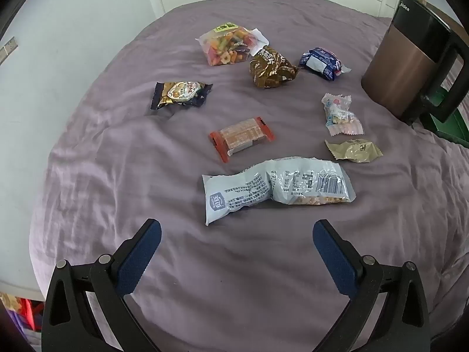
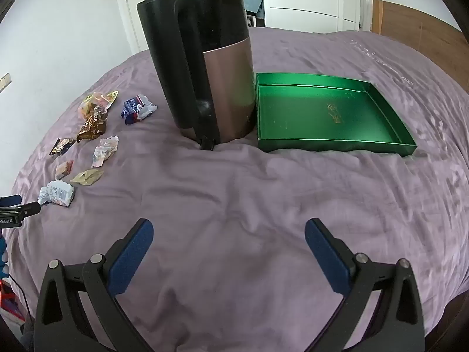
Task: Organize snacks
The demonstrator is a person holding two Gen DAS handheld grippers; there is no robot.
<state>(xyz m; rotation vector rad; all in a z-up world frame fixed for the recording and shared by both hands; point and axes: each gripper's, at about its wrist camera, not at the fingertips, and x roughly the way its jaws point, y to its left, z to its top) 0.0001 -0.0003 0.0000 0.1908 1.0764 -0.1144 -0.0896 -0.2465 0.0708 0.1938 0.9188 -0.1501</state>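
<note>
Several snack packets lie on a purple bedspread. Nearest my open, empty left gripper is a long pale-blue bag. Beyond it lie a red-ended biscuit pack, a dark gold-printed packet, a clear bag of coloured snacks, a brown foil bag, a blue-white packet, a clear pink-edged packet and a tan packet. My right gripper is open and empty over bare bedspread. A green tray sits ahead of it, empty.
A tall brown-and-black kettle stands upright between the snacks and the tray, touching the tray's left wall; it also shows in the left wrist view. The left gripper's tip shows at the far left. White wardrobes stand behind the bed.
</note>
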